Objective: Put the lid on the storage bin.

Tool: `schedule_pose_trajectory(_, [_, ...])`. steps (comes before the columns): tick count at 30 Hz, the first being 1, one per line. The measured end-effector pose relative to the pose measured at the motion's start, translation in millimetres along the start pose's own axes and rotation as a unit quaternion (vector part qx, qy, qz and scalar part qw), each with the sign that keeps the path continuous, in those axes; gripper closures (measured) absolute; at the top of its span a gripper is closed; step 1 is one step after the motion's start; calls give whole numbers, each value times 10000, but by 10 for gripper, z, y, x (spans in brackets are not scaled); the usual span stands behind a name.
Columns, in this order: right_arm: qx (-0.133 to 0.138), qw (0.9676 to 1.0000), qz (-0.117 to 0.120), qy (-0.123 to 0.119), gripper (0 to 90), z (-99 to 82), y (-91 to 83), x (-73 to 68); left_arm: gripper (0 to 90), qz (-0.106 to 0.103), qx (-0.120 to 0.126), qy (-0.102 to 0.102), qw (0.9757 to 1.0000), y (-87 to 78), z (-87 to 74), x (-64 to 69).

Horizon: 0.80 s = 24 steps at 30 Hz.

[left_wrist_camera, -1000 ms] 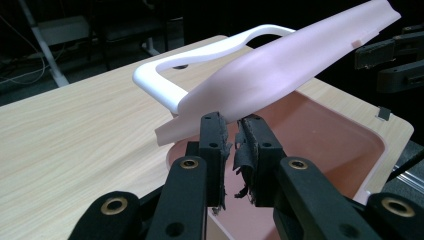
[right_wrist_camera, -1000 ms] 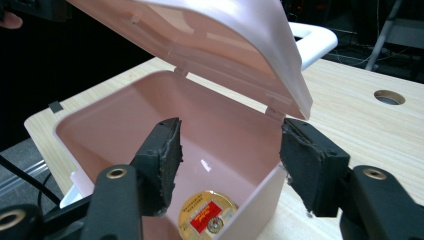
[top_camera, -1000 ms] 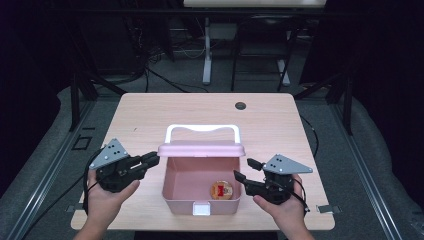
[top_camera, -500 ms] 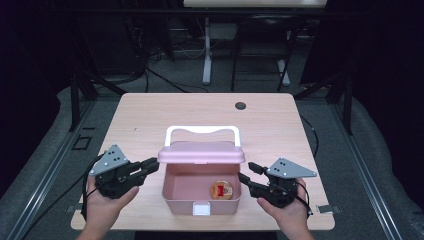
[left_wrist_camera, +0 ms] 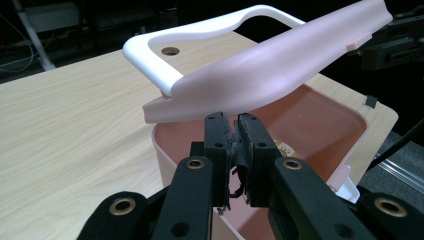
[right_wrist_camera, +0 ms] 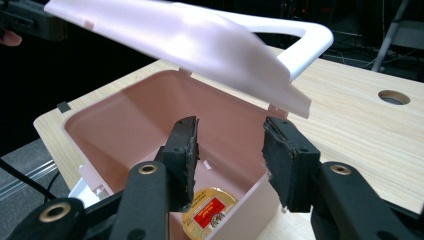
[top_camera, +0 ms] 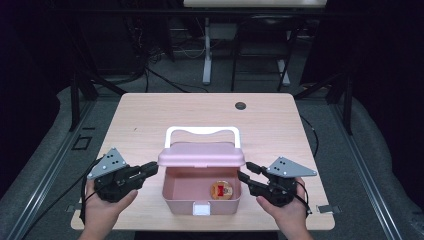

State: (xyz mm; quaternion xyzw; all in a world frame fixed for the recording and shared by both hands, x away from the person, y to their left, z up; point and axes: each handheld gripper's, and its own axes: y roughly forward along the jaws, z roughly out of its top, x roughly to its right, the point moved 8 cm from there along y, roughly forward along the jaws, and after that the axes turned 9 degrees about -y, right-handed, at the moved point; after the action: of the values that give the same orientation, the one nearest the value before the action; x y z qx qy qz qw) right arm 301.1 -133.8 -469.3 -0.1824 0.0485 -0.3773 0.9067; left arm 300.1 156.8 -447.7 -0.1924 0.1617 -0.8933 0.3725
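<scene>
- A pink box (top_camera: 200, 192) stands at the near middle of the pale wooden worktop (top_camera: 145, 120), its front wall with a white latch (top_camera: 201, 209) facing the near edge.
- Its pink lid (top_camera: 201, 154) hangs half raised over the far side of the box, hinged at the back, with a white handle (top_camera: 202, 132) arching beyond it.
- On the box floor, toward the right, lies a small round container with a red and gold label (top_camera: 221, 190).
- The left gripper (top_camera: 150, 170) sits just left of the box, tips at the lid's left end. Its jaws have just been closing and in the left gripper view stand pressed together with nothing between them, just under the lid's edge (left_wrist_camera: 280, 65).
- The right gripper (top_camera: 243, 172) sits just right of the box, pointing at the lid's right end. Its jaws have just been closing too, yet stand released, a clear gap between the pads (right_wrist_camera: 187, 150), grasping nothing.
- A dark round hole (top_camera: 241, 105) lies in the worktop at the far right.
</scene>
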Motion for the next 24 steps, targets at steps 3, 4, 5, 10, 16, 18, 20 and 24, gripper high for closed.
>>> schedule_pose_trajectory(3, [42, 10000, 22, 56, 582, 26, 6, 2, 835, -19, 4, -38, 10000, -2, -21, 5])
schedule_pose_trajectory(4, [44, 10000, 26, 51, 583, 28, 9, -2, 834, -16, -6, -25, 10000, -4, -30, 4])
schedule_pose_trajectory(5, [40, 10000, 24, 35, 584, 28, 11, -6, 835, -27, -22, -44, 10000, -7, -42, 6])
schedule_pose_trajectory(10, [16, 10000, 48, -11, 584, 11, 5, -34, 835, -52, 2, -98, 9999, -5, -96, 19])
schedule_pose_trajectory(16, [-19, 10000, 63, 45, 578, -23, -8, -19, 836, -71, -17, -118, 9999, -9, -139, 22])
schedule_pose_trajectory(18, [-17, 9999, 72, 79, 574, -37, -10, -14, 835, -74, -16, -116, 9999, -10, -147, 24])
schedule_pose_trajectory(20, [-65, 9999, 76, 112, 574, -59, -13, -6, 836, -64, -11, -96, 9999, -11, -152, 21])
schedule_pose_trajectory(24, [-101, 9998, 52, 133, 574, -98, -42, 18, 835, -64, 8, -139, 9999, -7, -171, 32])
